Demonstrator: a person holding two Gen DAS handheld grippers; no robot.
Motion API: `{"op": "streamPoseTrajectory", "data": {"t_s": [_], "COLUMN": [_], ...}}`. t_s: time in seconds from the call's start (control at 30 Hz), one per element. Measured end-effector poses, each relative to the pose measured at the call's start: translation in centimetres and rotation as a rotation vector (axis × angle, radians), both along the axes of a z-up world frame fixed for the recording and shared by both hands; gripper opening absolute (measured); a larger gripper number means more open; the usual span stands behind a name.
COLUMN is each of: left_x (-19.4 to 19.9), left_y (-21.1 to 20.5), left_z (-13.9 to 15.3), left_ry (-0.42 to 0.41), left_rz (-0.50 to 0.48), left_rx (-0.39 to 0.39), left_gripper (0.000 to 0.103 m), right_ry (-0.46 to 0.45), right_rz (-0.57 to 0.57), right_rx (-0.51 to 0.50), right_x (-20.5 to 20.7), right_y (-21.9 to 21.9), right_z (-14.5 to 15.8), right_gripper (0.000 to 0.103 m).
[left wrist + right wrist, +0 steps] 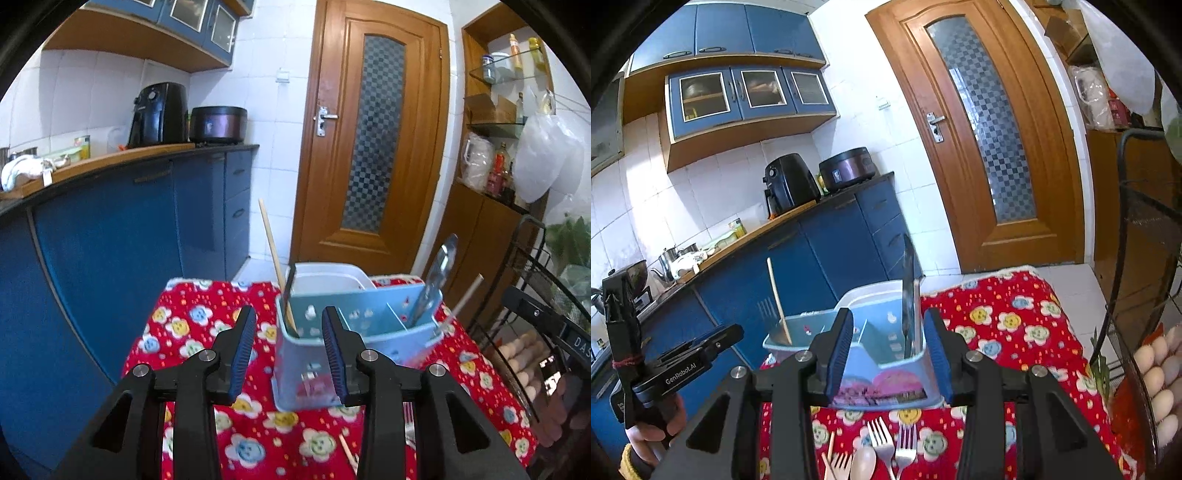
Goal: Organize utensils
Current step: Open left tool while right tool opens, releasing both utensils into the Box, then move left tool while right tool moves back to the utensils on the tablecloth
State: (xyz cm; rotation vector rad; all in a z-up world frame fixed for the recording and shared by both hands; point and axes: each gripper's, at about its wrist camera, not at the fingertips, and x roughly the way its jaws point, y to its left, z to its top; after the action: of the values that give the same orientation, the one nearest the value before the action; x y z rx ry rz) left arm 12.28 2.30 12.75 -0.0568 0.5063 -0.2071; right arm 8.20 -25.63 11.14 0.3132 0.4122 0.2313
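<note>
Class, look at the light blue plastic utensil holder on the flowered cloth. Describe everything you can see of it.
The light blue plastic utensil holder stands upright on the red flowered tablecloth. Thin walls divide it into compartments, and small cut-out holes pierce its sides. A pinkish label shows low on one end. A white plastic tray sits directly behind it. One end compartment holds a leaning wooden stick; the opposite end holds metal utensils. No fingers touch it.

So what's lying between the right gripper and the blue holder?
In the right wrist view, only bare red cloth lies between the right gripper and the blue holder; the forks lie nearer the camera.
</note>
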Motion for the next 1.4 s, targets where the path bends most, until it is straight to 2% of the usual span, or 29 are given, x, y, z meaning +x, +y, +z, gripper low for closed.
{"op": "streamPoseTrajectory", "data": {"t_s": [0.3, 0.63, 0.97, 1.4], "left_x": [-2.1, -3.6, -5.3, -6.8], "left_y": [-0.5, 0.3, 1.0, 1.4], "left_z": [-2.4, -5.4, -7.7, -9.0], "left_ry": [0.076, 0.167, 0.222, 0.258], "left_rz": [-0.034, -0.014, 0.0, 0.006], "left_rx": [-0.001, 0.0, 0.003, 0.014], "left_gripper": [0.038, 0.038, 0.038, 0.038], "right_ry": [0.07, 0.139, 0.216, 0.311], "right_rz": [0.024, 0.049, 0.068, 0.147], "right_rx": [-0.029, -0.045, -0.046, -0.095], "right_x": [-2.3, -3.8, -5.0, -6.3], "right_y": [0.6, 1.7, 2.6, 4.6], "right_z": [-1.9, -4.5, -7.1, -10.1], "right_gripper": [0.043, 0.043, 0.043, 0.043]}}
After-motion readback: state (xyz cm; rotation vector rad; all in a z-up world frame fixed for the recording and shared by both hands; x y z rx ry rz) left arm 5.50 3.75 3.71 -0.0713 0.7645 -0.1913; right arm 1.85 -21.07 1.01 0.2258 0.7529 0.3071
